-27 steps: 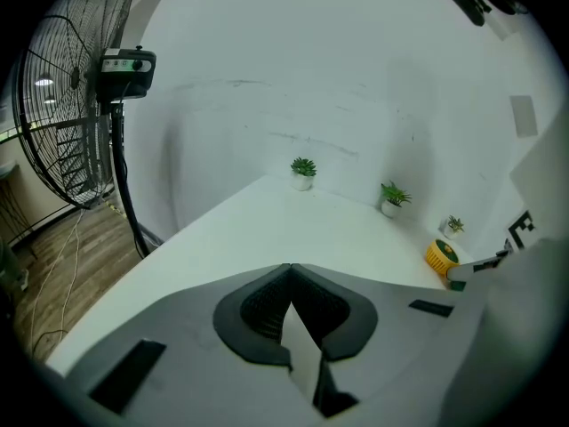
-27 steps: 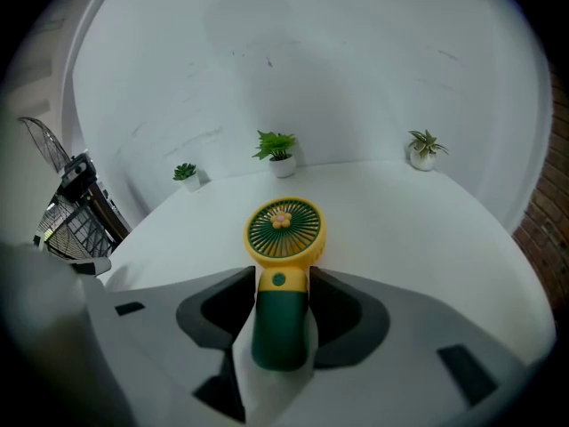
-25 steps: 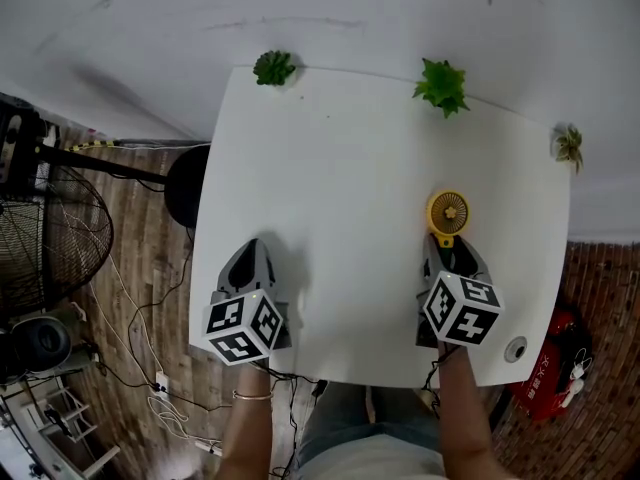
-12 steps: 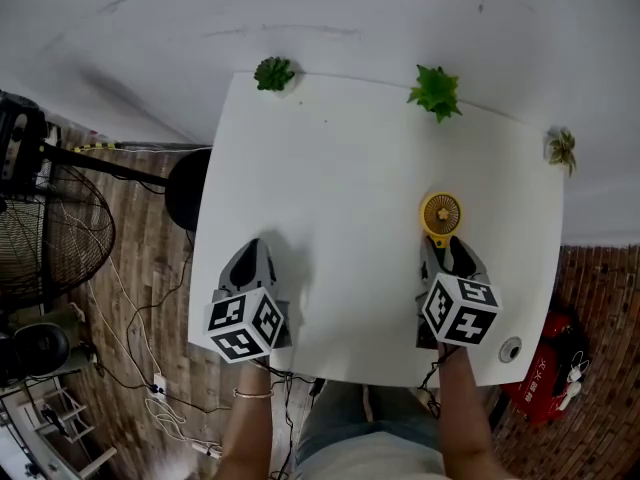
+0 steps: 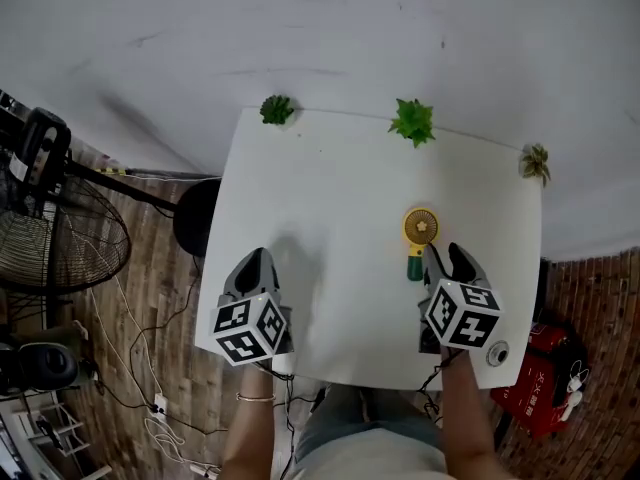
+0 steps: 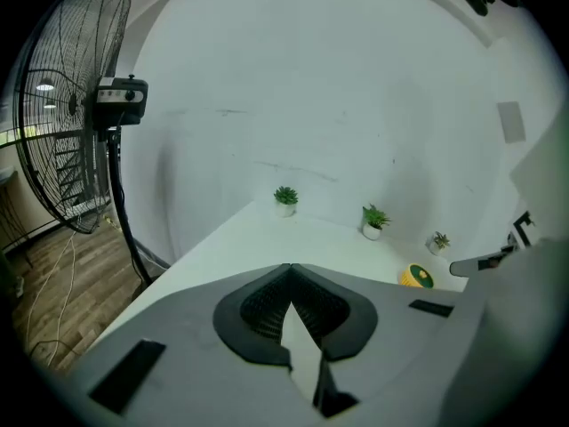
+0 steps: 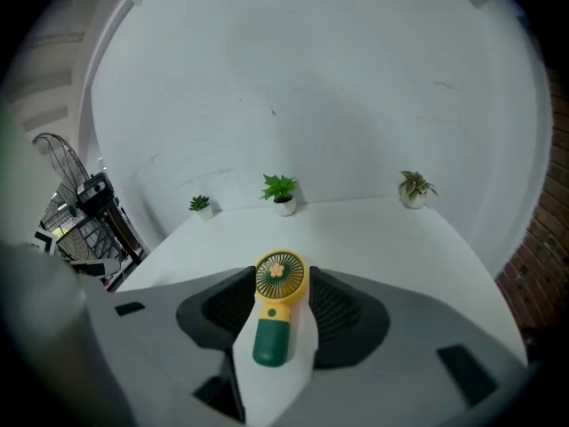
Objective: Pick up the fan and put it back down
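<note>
A small fan (image 5: 420, 231), with a yellow round head and dark green handle, lay flat on the white table (image 5: 330, 188), well inside its edges. The right gripper (image 5: 449, 257) sat just behind it with jaws apart. The left gripper (image 5: 254, 260) had its jaws together.

The fan (image 5: 419, 230) has a yellow grilled head with an orange-yellow flower at its middle, and a dark green handle. The worktop (image 5: 330, 198) is plain white. The left tongs (image 5: 254, 260) and right tongs (image 5: 447, 256) are grey with black ribbed pads, and each cube (image 5: 248, 328) bears black-and-white square markers. Along the frame's upper part, the plants (image 5: 412, 121) are green. The floor (image 5: 150, 348) at the left is brown wood.
</note>
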### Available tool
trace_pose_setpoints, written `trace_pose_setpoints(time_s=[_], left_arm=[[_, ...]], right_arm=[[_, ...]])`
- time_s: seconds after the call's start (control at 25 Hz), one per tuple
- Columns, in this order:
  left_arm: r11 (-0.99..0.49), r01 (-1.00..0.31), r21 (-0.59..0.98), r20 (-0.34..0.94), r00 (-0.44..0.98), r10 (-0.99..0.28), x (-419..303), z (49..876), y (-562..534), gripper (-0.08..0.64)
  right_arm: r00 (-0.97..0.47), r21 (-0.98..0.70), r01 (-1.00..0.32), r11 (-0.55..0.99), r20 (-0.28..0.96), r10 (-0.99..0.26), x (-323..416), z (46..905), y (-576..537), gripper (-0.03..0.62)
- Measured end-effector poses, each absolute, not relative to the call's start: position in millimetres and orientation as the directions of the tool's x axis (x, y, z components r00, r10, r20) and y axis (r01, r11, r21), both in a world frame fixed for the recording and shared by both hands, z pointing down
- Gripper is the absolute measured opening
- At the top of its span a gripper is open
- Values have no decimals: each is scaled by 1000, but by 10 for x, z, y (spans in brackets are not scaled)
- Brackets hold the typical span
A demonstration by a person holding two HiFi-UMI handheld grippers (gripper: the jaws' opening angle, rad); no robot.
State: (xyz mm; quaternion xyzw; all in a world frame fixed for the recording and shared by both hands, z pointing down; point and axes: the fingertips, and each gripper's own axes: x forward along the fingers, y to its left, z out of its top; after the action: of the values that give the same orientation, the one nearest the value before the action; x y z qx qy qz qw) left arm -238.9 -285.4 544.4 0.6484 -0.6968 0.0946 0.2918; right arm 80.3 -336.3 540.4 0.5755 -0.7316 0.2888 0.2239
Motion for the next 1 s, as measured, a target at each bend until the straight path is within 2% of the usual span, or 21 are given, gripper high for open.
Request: trace_pose_setpoints(time_s=[0.72, 1.0], left_arm=[[-43, -969, 242, 189, 90, -978, -1798, 3581, -3087, 11], [-85, -967, 239, 92, 110, -990, -1699, 3126, -3223, 11]], right_arm=[[-200, -198, -969, 148, 276, -940, 1505, 3419, -3349, 10], [-103, -157, -984, 80, 146, -984, 2036, 2928, -3236, 1]])
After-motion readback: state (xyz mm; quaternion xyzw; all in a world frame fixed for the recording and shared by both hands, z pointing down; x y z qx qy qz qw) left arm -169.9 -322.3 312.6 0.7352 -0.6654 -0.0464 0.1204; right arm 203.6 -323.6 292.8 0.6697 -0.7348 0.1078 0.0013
